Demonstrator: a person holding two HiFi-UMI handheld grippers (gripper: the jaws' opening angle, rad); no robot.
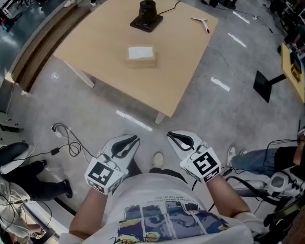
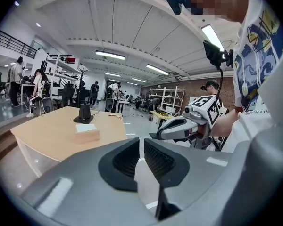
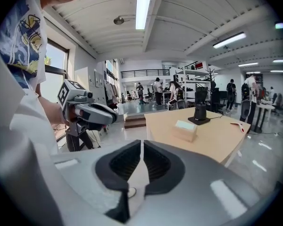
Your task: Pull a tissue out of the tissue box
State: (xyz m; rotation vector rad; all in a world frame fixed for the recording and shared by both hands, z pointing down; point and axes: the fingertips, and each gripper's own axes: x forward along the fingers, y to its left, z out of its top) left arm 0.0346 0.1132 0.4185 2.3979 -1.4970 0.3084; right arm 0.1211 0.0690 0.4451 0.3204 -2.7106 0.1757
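Note:
The tissue box [image 1: 141, 56] is a pale cardboard box with a white top, standing near the middle of the wooden table [image 1: 178, 80]. It also shows in the left gripper view [image 2: 87, 133] and the right gripper view [image 3: 185, 130]. Both grippers are held close to my body, well short of the table and far from the box. My left gripper [image 1: 134, 138] has a narrow gap between its jaws, with nothing in it [image 2: 141, 141]. My right gripper [image 1: 171, 134] has its tips together and is empty [image 3: 142, 142].
A black device with a cable [image 1: 147, 15] stands behind the box, and a white tool [image 1: 201, 20] lies near the far right edge. Concrete floor lies between me and the table. Cables [image 1: 66, 139] trail at left. A seated person [image 1: 264, 159] is at right.

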